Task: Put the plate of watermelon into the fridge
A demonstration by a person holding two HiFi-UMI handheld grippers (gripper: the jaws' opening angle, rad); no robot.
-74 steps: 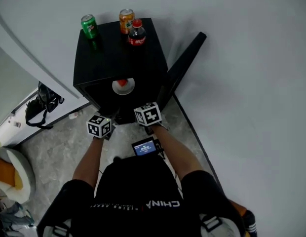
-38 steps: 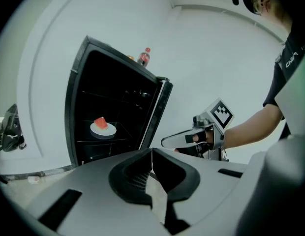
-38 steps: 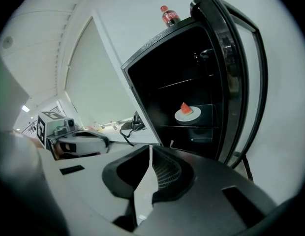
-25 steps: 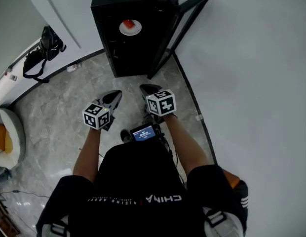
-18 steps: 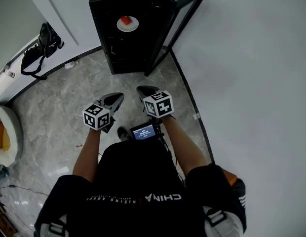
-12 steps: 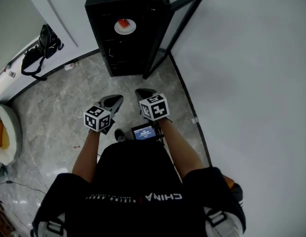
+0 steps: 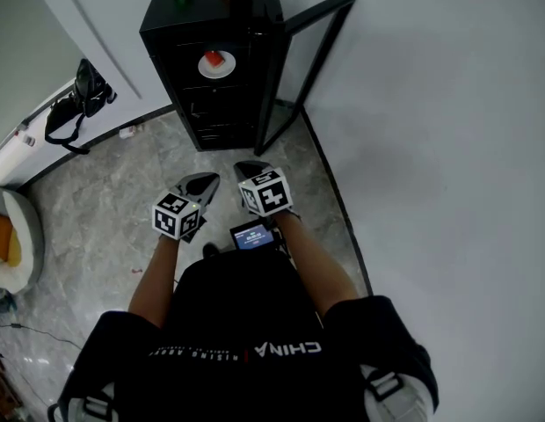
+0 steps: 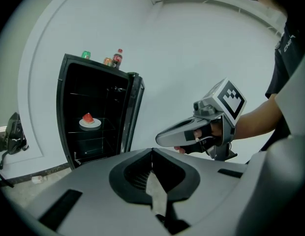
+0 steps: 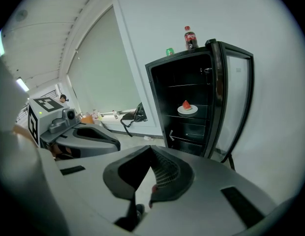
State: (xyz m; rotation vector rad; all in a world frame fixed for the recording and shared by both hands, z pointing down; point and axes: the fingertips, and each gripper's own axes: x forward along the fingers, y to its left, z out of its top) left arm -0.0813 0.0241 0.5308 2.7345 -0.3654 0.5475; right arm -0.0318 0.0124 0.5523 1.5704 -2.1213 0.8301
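The white plate (image 7: pixel 215 61) with a red wedge of watermelon (image 8: pixel 87 117) sits on an upper shelf inside the black fridge (image 7: pixel 171 33). The fridge's glass door (image 7: pixel 309 69) stands wide open to the right. In the right gripper view the plate (image 9: pixel 187 109) shows on the same shelf. My left gripper (image 7: pixel 205 185) and right gripper (image 7: pixel 247 170) are held side by side over the floor, well back from the fridge. Both are shut and hold nothing. Each gripper view shows the other gripper beside it: the right gripper (image 8: pixel 165 137) and the left gripper (image 9: pixel 110 142).
A cola bottle (image 9: pixel 190 37) and a green can (image 9: pixel 169 51) stand on the fridge's top. A black bag (image 7: pixel 83 95) lies on a white ledge at the left. A white wall runs close along the right. Grey marble floor (image 7: pixel 97 200) lies between me and the fridge.
Three seconds ago both grippers were at the fridge's opening; over the last second I have kept backing away, so the fridge lies farther off. The plate stays on its shelf.
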